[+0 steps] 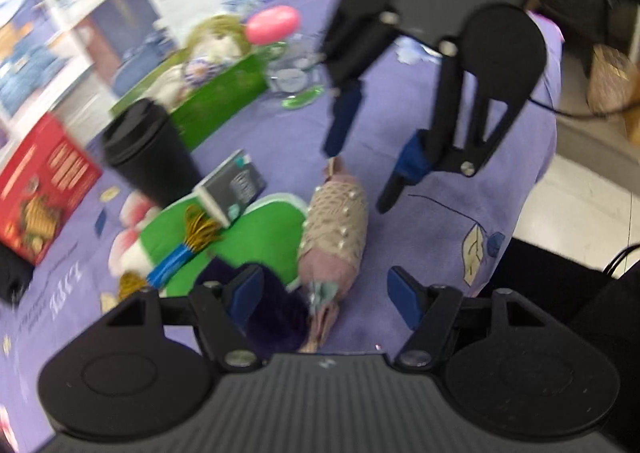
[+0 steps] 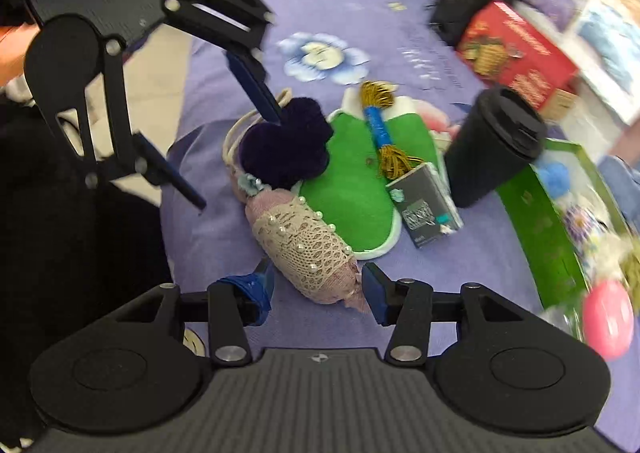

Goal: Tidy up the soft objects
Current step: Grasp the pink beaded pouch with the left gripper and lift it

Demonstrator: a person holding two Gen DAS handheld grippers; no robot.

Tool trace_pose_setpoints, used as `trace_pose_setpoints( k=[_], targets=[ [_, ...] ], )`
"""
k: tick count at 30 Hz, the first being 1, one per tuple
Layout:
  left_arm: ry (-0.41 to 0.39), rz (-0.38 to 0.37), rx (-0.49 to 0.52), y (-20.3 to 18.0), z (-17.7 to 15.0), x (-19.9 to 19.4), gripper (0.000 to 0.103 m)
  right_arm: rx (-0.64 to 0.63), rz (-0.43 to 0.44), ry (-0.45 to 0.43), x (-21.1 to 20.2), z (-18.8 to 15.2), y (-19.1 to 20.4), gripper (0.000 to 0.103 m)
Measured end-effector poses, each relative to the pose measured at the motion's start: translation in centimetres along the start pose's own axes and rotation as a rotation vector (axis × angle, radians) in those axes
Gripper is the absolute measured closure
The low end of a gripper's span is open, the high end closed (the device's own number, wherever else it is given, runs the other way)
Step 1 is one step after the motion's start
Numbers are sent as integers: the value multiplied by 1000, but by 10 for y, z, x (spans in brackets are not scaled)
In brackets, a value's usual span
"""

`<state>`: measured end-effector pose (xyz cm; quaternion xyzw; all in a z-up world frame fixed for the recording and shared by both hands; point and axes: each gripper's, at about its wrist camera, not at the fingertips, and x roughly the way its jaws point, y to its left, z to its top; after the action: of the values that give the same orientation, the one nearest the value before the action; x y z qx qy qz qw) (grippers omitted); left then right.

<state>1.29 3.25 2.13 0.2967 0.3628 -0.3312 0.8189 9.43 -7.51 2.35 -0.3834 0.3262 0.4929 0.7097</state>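
The right claw (image 2: 318,287) is spread wide, its fingers flanking the near end of the lace pouch (image 2: 306,253) — lined up, I judge, for a grip. The left claw (image 1: 320,293), also released, hovers over the pouch's far end. The pouch — pink, pearl-studded, soft-looking — lies on the tabletop (image 2: 440,265) against the green mat (image 2: 352,189), beside the purple pompom (image 2: 286,143).

Matt printed cloth for the purple tablecloth (image 2: 400,33). Cream lace with glossy pearl beads over pink fabric on the pouch (image 2: 304,249). Fuzzy dark-purple pompom (image 2: 286,145). Smooth green felt mat (image 2: 352,189). Matt black plastic cup (image 2: 492,145). Metallic gold-thread tassel (image 2: 380,129).
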Motion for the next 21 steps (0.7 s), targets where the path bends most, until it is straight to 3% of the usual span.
trace_pose_setpoints(
  k=[5,12,14,15,19,21],
  targets=[
    [29,-56,83,1,13,24,33,-86,71,37,17,12,-8,69],
    [97,-89,101,10,10,57,33,-151,199,66,50,14,-18,67],
    [91,-103,69,15,9,62,41,-156,220,64,58,12,-17,65],
    [102,-132,46,17,9,63,54,-159,226,60,61,10,-15,67],
    [67,-183,-73,30,9,53,58,-40,149,42,54,5,-9,72],
    [33,-190,-66,32,17,41,58,-6,106,26,41,4,-2,72]
  ],
)
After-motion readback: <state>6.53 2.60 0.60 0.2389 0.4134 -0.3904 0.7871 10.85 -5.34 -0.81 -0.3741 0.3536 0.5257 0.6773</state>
